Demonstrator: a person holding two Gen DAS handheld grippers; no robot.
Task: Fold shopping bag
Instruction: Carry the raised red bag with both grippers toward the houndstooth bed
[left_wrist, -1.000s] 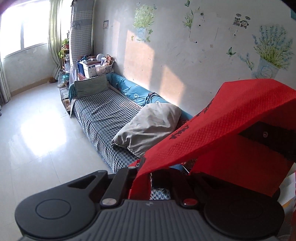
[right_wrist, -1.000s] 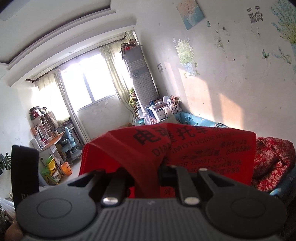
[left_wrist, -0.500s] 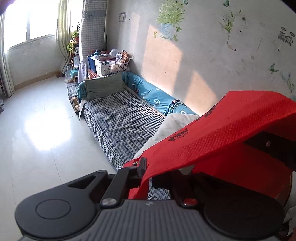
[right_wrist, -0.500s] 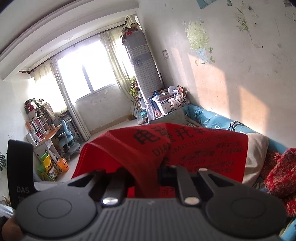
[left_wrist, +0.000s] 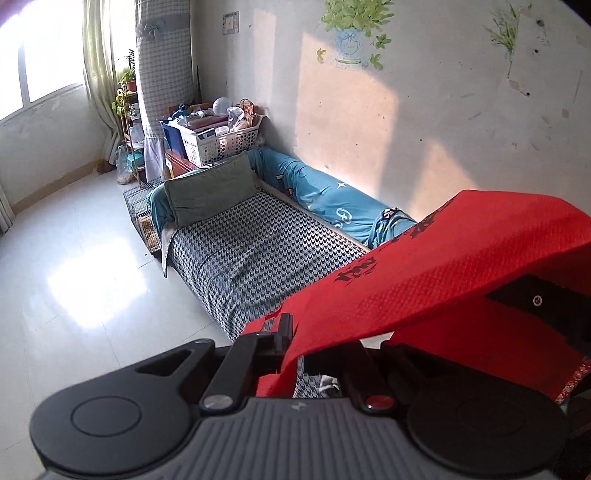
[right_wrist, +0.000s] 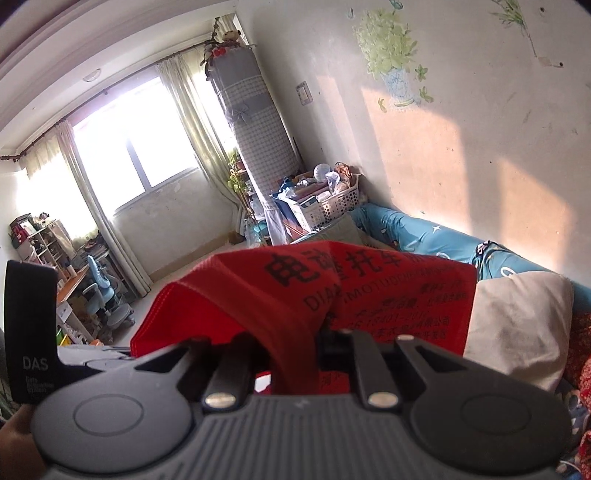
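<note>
Both my grippers have swung along the bed since a second ago, the grey pillow gone from my left view. My left gripper (left_wrist: 295, 354) is clamped tight on the red shopping bag (left_wrist: 461, 266); my right gripper (right_wrist: 295, 343) pinches another fold of it (right_wrist: 369, 288). The bag hangs between them, hiding the near bed. Beyond lie the houndstooth mattress (left_wrist: 251, 251), green cushion (left_wrist: 210, 192), white basket (left_wrist: 225, 142) and window (right_wrist: 147, 147).
</note>
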